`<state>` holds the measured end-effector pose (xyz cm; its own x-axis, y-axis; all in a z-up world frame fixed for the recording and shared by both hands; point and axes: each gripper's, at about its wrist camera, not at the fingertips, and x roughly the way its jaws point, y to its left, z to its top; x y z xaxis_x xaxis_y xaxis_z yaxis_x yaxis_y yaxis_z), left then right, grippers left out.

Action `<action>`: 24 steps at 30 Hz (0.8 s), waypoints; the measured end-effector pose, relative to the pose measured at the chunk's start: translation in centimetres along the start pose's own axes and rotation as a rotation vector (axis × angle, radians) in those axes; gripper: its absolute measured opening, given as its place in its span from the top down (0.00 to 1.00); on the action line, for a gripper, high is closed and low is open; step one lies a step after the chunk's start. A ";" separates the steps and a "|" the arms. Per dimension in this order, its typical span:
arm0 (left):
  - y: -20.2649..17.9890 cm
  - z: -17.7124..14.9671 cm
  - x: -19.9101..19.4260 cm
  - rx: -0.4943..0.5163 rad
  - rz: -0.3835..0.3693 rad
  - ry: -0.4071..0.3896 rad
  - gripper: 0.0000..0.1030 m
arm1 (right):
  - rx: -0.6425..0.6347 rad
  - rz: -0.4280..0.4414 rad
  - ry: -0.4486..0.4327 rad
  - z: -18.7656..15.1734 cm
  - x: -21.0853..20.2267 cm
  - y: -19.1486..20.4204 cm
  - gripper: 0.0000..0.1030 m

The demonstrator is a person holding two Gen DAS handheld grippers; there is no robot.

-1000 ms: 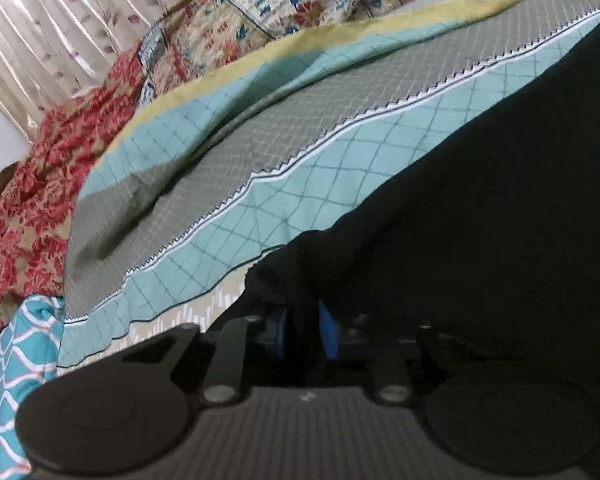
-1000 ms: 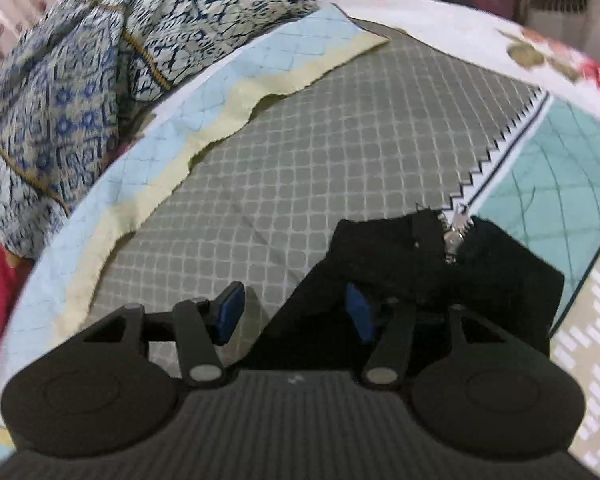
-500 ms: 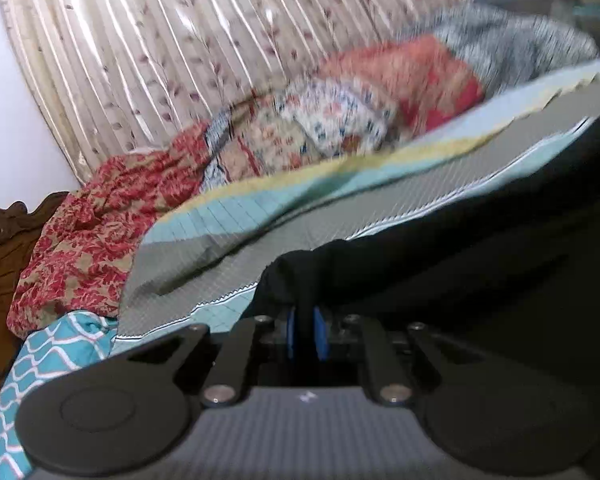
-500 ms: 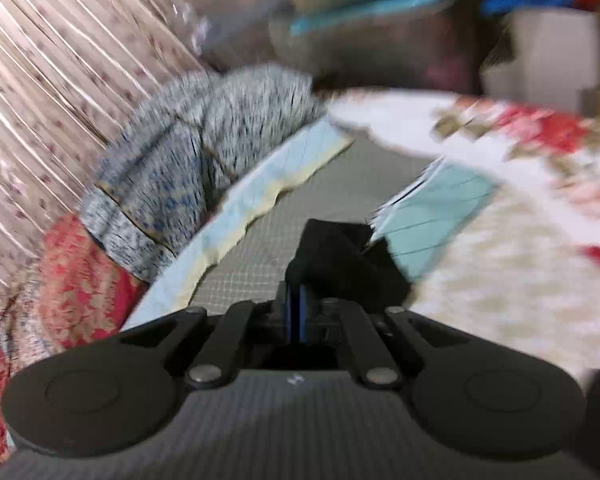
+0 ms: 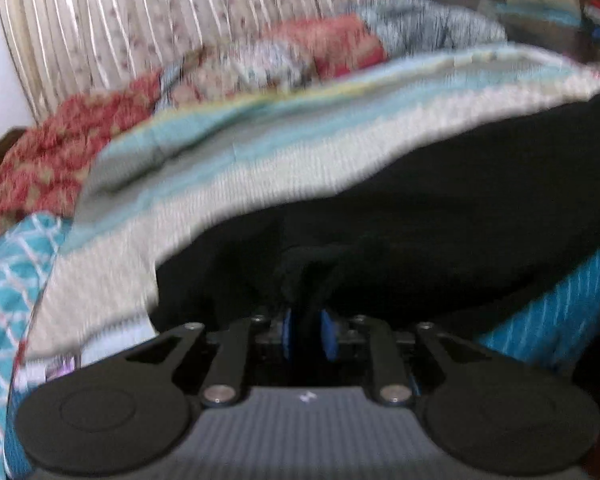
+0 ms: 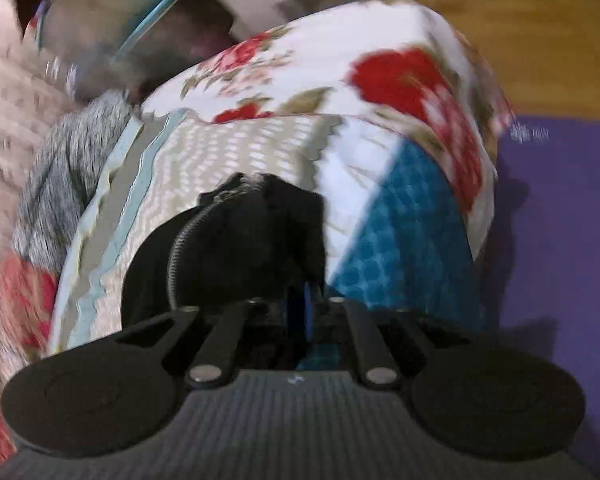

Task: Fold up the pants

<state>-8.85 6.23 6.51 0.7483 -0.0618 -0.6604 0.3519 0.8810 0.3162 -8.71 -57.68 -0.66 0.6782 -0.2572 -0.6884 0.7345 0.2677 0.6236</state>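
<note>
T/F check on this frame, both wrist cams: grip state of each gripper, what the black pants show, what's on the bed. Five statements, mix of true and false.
1. The left gripper is shut on the black fabric pants. True.
2. The right gripper is open, holding nothing. False: its blue pads are close together, pinching black cloth of the pants.
3. A zipper shows on the pants in the right wrist view. True.
4. The pants are bright red. False: they are black; red appears only in the floral bedding and the red patterned cloth.
5. A pleated cream curtain hangs behind the bed in the left wrist view. True.
</note>
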 end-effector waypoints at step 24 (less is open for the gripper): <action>16.5 -2.4 6.4 -1.052 -0.374 0.192 0.83 | -0.691 0.529 0.272 -18.9 -4.0 17.8 0.59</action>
<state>0.42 21.52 5.88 0.5649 -0.4107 -0.7157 -0.1805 0.7848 -0.5928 1.17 -34.36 6.25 0.8293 0.2614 -0.4939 0.0921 0.8078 0.5822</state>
